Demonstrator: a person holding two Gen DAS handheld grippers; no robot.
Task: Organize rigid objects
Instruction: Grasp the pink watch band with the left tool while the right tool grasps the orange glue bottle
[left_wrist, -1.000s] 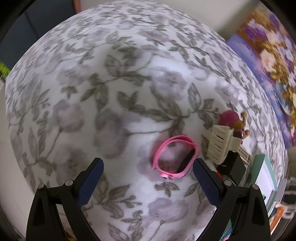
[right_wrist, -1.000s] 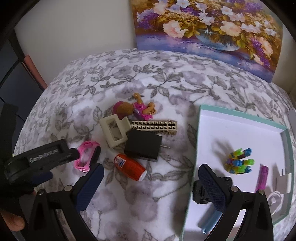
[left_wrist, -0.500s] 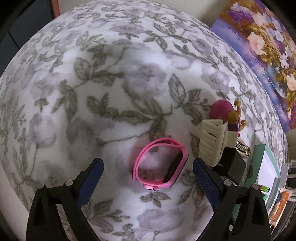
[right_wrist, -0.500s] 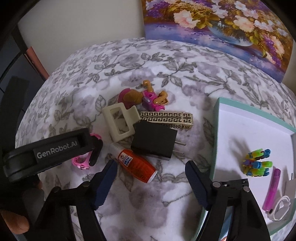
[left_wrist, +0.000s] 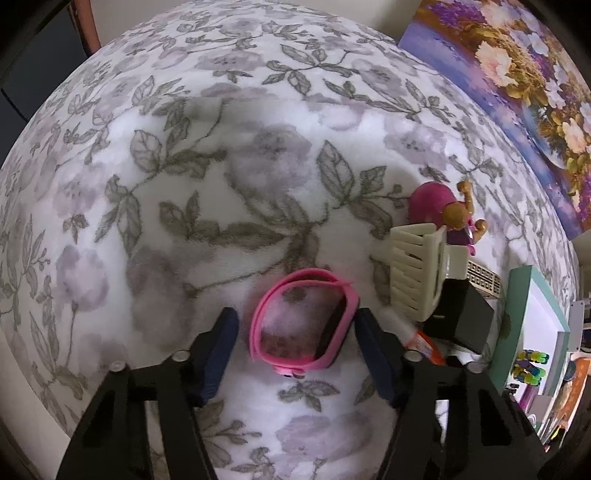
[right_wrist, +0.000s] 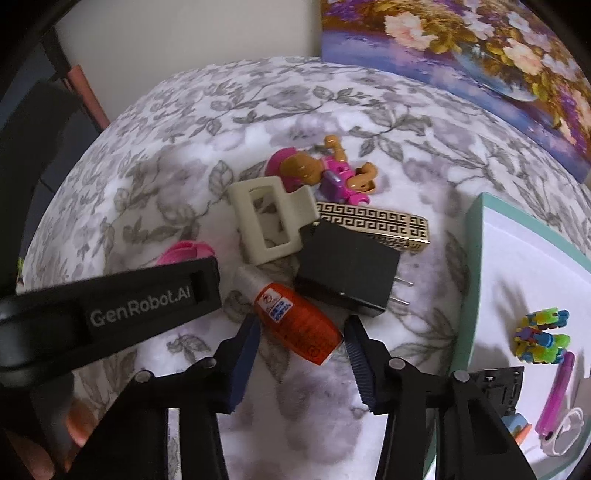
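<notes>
A pink wristband (left_wrist: 304, 325) lies on the floral cloth between the fingers of my left gripper (left_wrist: 295, 332), whose jaws are partly closed around it; the right pad looks close to or touching it, the left pad stands apart. In the right wrist view only its pink edge (right_wrist: 184, 253) shows behind the left gripper's body. My right gripper (right_wrist: 301, 343) is open around an orange glue bottle (right_wrist: 299, 319), with gaps on both sides. A teal-rimmed white tray (right_wrist: 476, 280) at the right holds a colourful block toy (right_wrist: 541, 338) and a purple tube (right_wrist: 557, 391).
A beige claw clip (right_wrist: 269, 218), a black plug adapter (right_wrist: 347, 275), a gold patterned bar (right_wrist: 373, 225) and a pink doll figure (right_wrist: 325, 171) lie clustered beside the bottle. A floral painting (right_wrist: 461, 40) leans against the back wall. The cloth's left edge drops off.
Both grippers have moved forward and narrowed. The left one now brackets the pink wristband; the right one now brackets the orange glue bottle.
</notes>
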